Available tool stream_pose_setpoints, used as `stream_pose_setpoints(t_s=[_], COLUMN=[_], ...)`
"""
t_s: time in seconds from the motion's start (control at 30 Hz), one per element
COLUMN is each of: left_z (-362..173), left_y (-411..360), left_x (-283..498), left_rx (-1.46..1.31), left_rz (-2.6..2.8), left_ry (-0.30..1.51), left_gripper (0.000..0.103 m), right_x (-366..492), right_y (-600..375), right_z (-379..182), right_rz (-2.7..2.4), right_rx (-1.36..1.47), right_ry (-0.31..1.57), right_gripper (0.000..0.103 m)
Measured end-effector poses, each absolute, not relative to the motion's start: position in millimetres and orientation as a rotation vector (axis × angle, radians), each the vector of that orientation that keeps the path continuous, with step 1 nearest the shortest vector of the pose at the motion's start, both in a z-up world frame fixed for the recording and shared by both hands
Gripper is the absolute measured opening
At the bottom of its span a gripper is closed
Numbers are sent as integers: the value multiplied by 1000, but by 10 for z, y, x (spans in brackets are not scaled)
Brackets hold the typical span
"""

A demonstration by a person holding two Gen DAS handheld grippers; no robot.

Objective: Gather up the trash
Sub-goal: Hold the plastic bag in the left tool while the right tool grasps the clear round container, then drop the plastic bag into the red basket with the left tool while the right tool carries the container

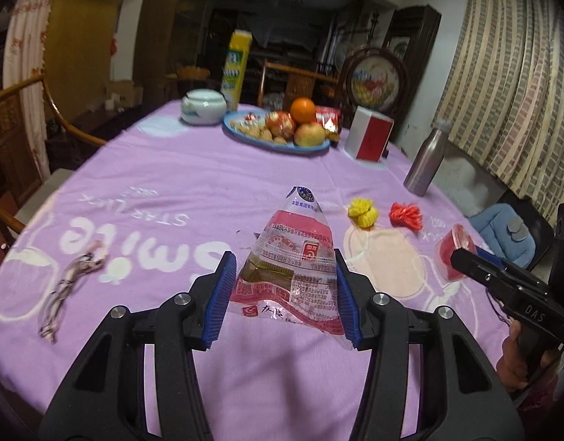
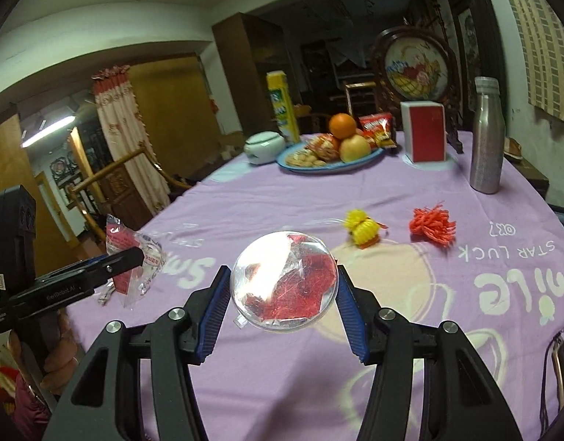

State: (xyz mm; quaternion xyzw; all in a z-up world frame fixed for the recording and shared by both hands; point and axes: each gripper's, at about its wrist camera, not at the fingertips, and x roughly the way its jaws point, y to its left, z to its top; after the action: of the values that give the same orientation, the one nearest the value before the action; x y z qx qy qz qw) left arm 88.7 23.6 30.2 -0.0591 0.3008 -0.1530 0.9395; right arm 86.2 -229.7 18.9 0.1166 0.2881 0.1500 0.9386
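Observation:
My left gripper (image 1: 282, 294) is shut on a clear plastic food wrapper (image 1: 295, 257) with red print, held above the purple tablecloth; it also shows in the right wrist view (image 2: 135, 261). My right gripper (image 2: 284, 290) is shut on a round clear plastic lid (image 2: 284, 281) with red scraps inside, seen in the left wrist view (image 1: 452, 253) too. A yellow yarn tuft (image 1: 362, 213) and a red yarn tuft (image 1: 407, 215) lie on the cloth beyond. A twisted grey-white wrapper strip (image 1: 71, 279) lies at the left.
A blue plate of fruit and snacks (image 1: 278, 128), a white lidded jar (image 1: 203, 106), a yellow carton (image 1: 236, 70), a red-white box (image 1: 372, 134) and a steel bottle (image 1: 427, 161) stand at the far side. Wooden chairs (image 1: 21, 125) flank the table.

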Motion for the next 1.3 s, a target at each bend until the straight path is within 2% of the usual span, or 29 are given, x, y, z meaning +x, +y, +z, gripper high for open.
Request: stream_pose_setpoints(t_s=[0.53, 0.77, 1.0, 1.03, 1.1, 1.3], left_z=[382, -58, -784, -840, -948, -879], left_y=[1345, 2127, 2630, 2671, 2741, 2826], left_x=[-264, -663, -891, -910, -910, -976], left_rx=[-191, -254, -304, -316, -352, -349], left_rz=[-83, 100, 200, 199, 202, 237], left_ry=[534, 633, 823, 841, 879, 821], left_gripper=[51, 51, 53, 58, 76, 92], right_x=[170, 88, 91, 82, 63, 2], right_y=[-1617, -1183, -722, -668, -506, -199], right_z=[463, 451, 405, 397, 374, 316], right_rz=[506, 600, 683, 690, 712, 765], right_rx=[190, 143, 92, 85, 62, 13], right_ry=[516, 553, 610, 617, 635, 672], right_gripper=[56, 56, 56, 56, 56, 56])
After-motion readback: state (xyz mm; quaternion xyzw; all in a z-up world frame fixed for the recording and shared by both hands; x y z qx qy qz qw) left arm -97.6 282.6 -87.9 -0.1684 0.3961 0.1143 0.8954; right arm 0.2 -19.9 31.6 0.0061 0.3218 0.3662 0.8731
